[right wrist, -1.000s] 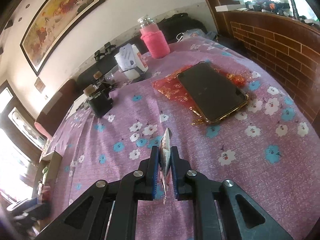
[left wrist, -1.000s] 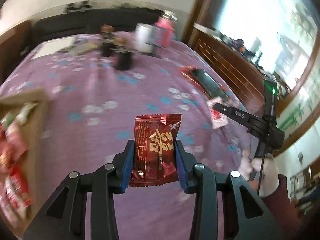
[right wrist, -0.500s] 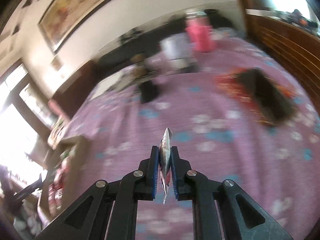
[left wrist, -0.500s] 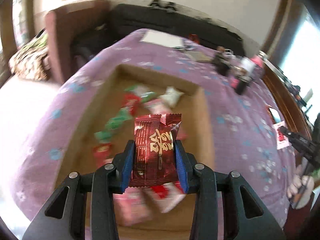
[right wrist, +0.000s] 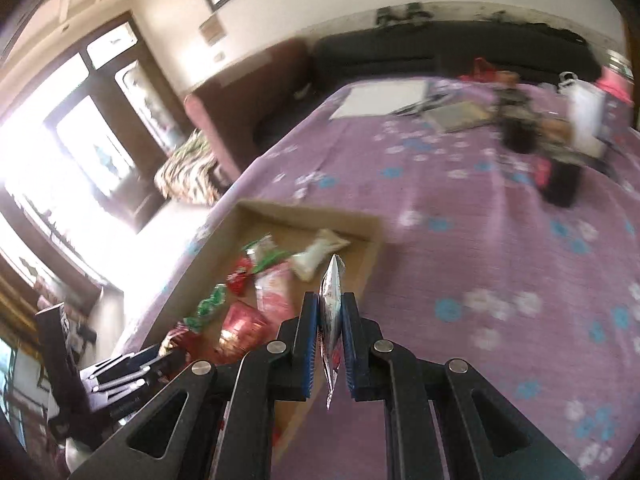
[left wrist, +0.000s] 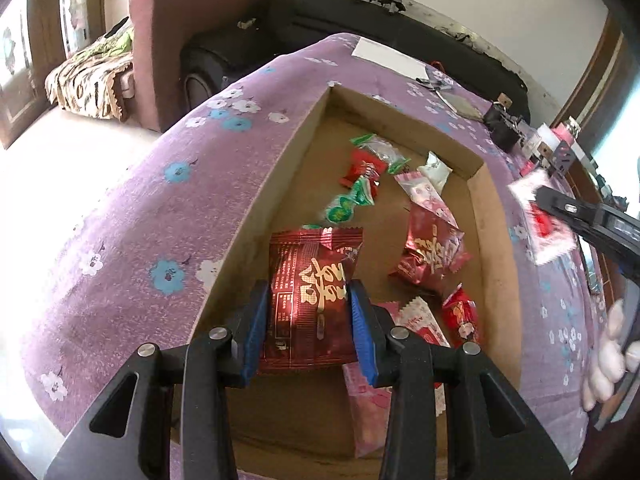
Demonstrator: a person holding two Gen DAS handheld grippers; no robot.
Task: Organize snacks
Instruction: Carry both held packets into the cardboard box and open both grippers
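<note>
- The surface is a counter (left wrist: pixel 160 216) draped in a purple cloth printed with blue and white flowers; past its far edge stand a dark sofa (left wrist: pixel 360 20) and a maroon armchair (left wrist: pixel 168 32) against a pale wall, with bright windows (right wrist: pixel 80 152) off to the left of the right gripper.
- One shallow cardboard box (left wrist: pixel 496 264) lies on the cloth, directly beneath and ahead of the left gripper.
- The left gripper (left wrist: pixel 310 324) is clenched on one dark red snack packet (left wrist: pixel 312 292) with gold lettering, held flat-on above the near part of the box.
- Ahead of that gripper, loose in the box, I count two green-and-white wrappers (left wrist: pixel 348 204), one small red wrapper (left wrist: pixel 362 168), one white pouch (left wrist: pixel 436 168), one pink-and-white packet (left wrist: pixel 424 196) and one more dark red packet (left wrist: pixel 434 256) with gold lettering; to the gripper's right lie a small red packet (left wrist: pixel 462 316) and pale pink packets partly hidden behind its fingers, number unclear.
- The right gripper (right wrist: pixel 330 336) is pinched on one thin silvery sachet (right wrist: pixel 332 296), seen edge-on, hanging over the box's right rim; from the left wrist view the same sachet shows white with red print.
- Far ahead and right of the right gripper sit blurred dark jars, a white container and a sheet of white paper (right wrist: pixel 380 100).
</note>
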